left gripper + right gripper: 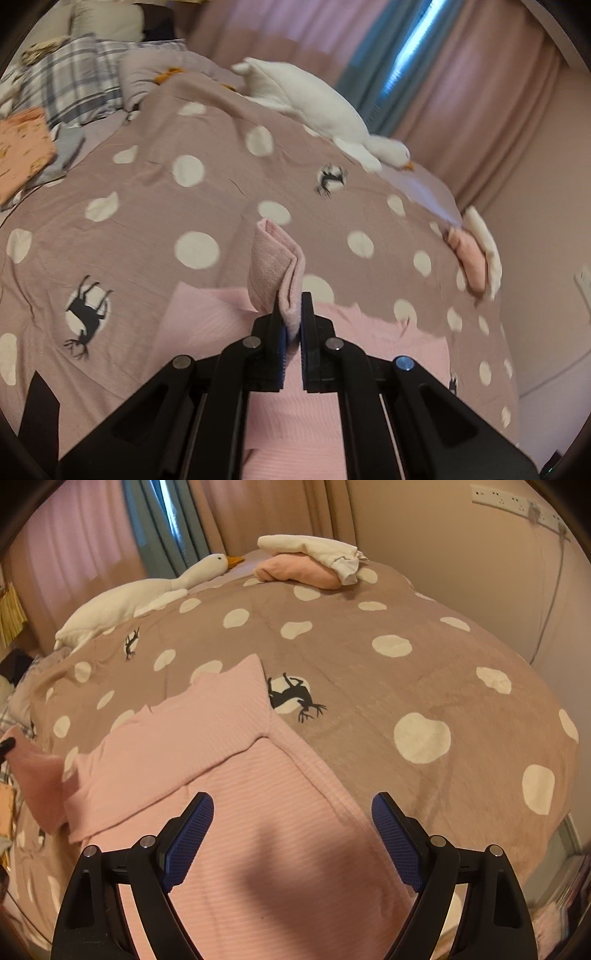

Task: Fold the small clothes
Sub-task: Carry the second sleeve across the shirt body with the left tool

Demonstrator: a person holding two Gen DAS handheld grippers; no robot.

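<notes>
A small pink ribbed garment (236, 775) lies spread on the dotted mauve bed cover, one sleeve folded across its body. My left gripper (292, 306) is shut on the cuff of a pink sleeve (275, 266), which stands up between the jaws above the garment (295, 413). That lifted sleeve (37, 775) shows at the left edge of the right wrist view. My right gripper (292, 805) is open and empty, hovering over the garment's lower body.
A white goose plush (317, 107) lies along the far side of the bed. Folded peach and white clothes (314, 559) sit at the bed's far corner. An orange printed cloth (22, 147) and plaid pillows (74, 74) are at the head. Curtains and wall surround the bed.
</notes>
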